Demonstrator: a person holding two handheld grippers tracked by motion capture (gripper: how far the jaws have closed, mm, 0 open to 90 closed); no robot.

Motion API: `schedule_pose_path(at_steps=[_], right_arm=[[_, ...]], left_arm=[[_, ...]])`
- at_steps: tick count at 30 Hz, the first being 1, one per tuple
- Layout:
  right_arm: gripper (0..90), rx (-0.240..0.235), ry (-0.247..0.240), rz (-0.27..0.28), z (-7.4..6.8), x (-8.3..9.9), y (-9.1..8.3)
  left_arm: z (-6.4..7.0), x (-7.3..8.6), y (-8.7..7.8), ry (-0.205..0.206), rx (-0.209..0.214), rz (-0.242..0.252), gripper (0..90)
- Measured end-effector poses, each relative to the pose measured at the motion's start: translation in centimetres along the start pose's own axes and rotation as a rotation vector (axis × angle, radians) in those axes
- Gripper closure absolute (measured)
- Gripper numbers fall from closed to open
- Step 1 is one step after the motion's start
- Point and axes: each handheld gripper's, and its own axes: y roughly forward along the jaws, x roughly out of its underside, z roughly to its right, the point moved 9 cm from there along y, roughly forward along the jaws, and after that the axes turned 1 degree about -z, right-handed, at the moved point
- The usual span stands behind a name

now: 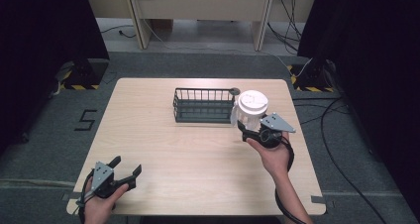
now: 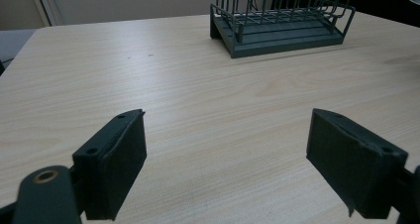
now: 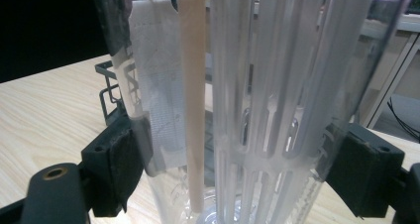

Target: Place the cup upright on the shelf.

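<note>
- The right gripper [image 1: 253,128] clamps a clear lidded cup [image 1: 251,110], upright, just right of the wire basket [image 1: 203,105].
- The left gripper [image 1: 126,172] rests open at the tabletop [image 1: 198,154] near edge, well apart.

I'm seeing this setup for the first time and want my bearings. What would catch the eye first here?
The clear plastic container with a white lid, clamped between the right gripper jaws at the table's right side, just right of the dark wire basket. Up close, a tea bag and a pale stick show inside it. The left gripper rests open at the near left corner.
</note>
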Motion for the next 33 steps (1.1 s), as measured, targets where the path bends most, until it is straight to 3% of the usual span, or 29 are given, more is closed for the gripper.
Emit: schedule_pose_path(at_steps=[33], right_arm=[[18.6,-0.001,0.002,0.015,-0.7,-2.2,2.6]], left_arm=[[0.3,-0.1,0.1,0.004,0.008,0.002,15.1]])
